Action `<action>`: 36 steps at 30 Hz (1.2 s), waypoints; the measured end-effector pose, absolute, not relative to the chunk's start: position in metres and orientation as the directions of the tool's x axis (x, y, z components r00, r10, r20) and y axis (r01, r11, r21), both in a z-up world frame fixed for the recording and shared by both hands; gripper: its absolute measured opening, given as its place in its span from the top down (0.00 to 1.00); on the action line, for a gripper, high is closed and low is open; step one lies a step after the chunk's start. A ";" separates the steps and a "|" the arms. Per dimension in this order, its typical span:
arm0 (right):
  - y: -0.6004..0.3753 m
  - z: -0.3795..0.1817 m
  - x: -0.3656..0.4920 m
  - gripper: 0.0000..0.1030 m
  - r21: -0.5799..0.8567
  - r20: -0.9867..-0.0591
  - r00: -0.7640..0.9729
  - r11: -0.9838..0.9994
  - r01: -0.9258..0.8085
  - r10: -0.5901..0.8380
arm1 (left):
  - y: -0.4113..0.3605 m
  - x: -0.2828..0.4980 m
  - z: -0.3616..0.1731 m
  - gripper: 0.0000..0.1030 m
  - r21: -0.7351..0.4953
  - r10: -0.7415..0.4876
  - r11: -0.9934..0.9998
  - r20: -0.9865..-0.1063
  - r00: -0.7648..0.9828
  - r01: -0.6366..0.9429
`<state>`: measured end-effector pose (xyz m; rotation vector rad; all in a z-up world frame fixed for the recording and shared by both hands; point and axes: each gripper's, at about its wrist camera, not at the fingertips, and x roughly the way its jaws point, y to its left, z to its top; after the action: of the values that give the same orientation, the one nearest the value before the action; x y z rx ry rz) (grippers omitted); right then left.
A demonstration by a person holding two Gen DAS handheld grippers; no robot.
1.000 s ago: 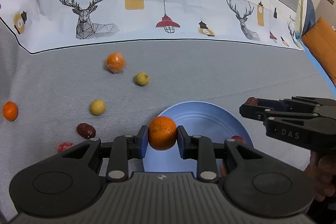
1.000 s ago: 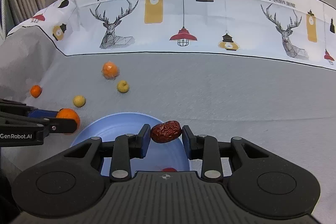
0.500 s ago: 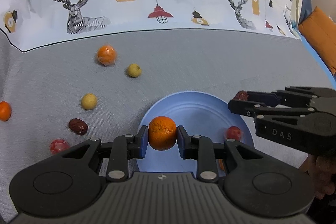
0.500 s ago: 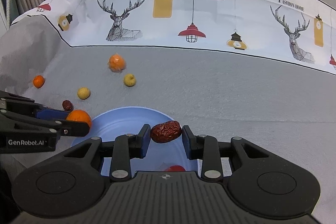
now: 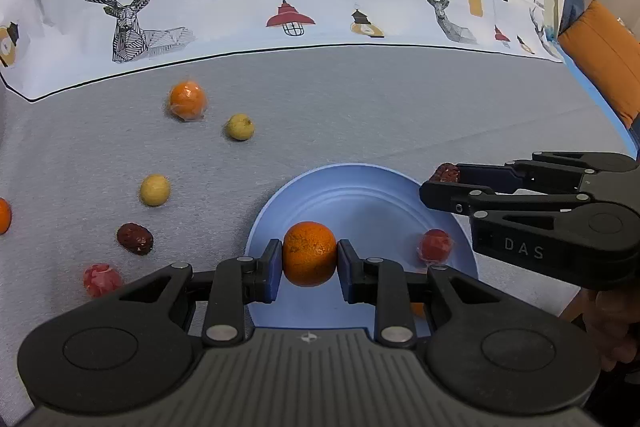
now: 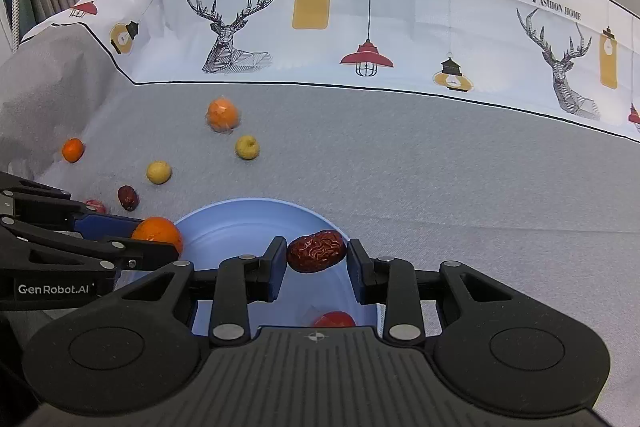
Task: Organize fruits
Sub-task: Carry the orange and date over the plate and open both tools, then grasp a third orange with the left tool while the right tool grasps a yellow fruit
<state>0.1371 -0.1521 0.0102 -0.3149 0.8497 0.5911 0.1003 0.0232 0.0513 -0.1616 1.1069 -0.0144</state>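
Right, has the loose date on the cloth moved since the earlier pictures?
No. The loose date still lies just below-left of the nearer yellow fruit, with the red fruit beyond it.

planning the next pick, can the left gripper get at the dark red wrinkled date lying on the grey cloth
Probably not yet: the left gripper is shut on a round orange fruit. The date itself lies uncovered, with nothing in the way.

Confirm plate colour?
Light blue plate, plain with no pattern; clearest in the left wrist view.

Plate [image 5: 360, 183] lies on the cloth [image 5: 360, 107]; one wrapped fruit [image 5: 435, 246] in it; loose fruits [image 5: 155, 190] scattered to its left.
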 end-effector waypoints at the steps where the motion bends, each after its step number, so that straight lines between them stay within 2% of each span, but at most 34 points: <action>1: -0.152 0.010 0.137 0.67 -0.030 -0.777 0.515 0.796 -0.604 0.362 | 0.023 0.100 0.051 0.69 -0.137 -0.093 0.988 -0.890 0.447 -0.067; 21: -0.148 0.009 0.136 0.66 -0.036 -0.784 0.508 0.791 -0.611 0.357 | 0.022 0.100 0.052 0.69 -0.197 -0.142 0.978 -0.874 0.464 -0.073; 25: -0.147 0.009 0.136 0.50 -0.041 -0.783 0.515 0.798 -0.601 0.348 | 0.024 0.100 0.053 0.67 -0.227 -0.158 0.970 -0.864 0.478 -0.089; 36: -0.144 0.007 0.136 0.46 -0.050 -0.787 0.520 0.804 -0.592 0.333 | 0.027 0.101 0.052 0.67 -0.217 -0.140 0.970 -0.867 0.478 -0.110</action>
<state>0.1357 -0.1442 0.0073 -0.3322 0.8593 0.5669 0.1012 0.0269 0.0523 -0.2574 1.0759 -0.0187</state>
